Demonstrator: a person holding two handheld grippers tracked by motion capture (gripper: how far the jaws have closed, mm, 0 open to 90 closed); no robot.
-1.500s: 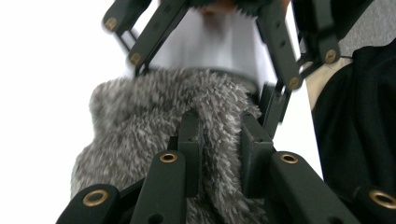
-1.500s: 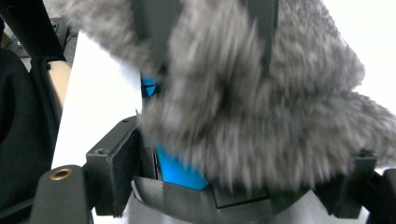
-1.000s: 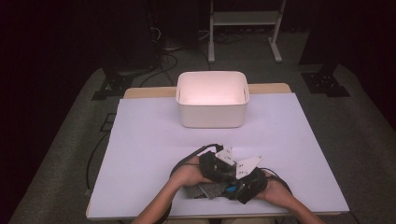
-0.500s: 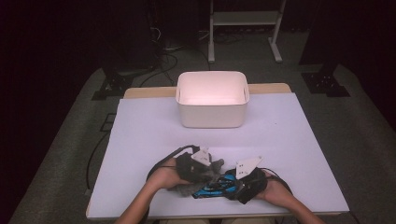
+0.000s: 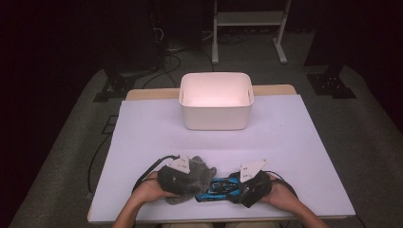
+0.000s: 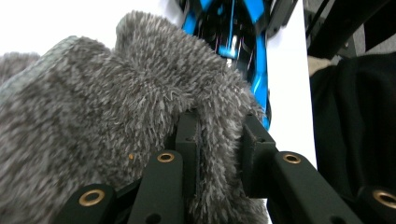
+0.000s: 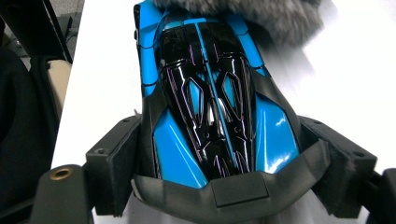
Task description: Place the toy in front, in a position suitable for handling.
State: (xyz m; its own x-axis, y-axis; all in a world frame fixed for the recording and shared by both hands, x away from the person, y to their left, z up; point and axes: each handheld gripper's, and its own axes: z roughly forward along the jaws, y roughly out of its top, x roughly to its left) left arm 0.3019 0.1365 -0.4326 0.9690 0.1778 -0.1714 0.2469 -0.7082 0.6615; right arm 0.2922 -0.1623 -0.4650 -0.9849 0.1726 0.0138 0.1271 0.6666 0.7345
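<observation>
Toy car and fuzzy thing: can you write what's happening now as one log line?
left gripper: shut on grey fuzzy cloth | right gripper: shut on blue toy car | white bin: behind, apart

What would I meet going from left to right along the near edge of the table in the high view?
Left hand → left tongs shut on the grey fuzzy cloth → blue toy car → right tongs clamped on the car's end → right hand.
</observation>
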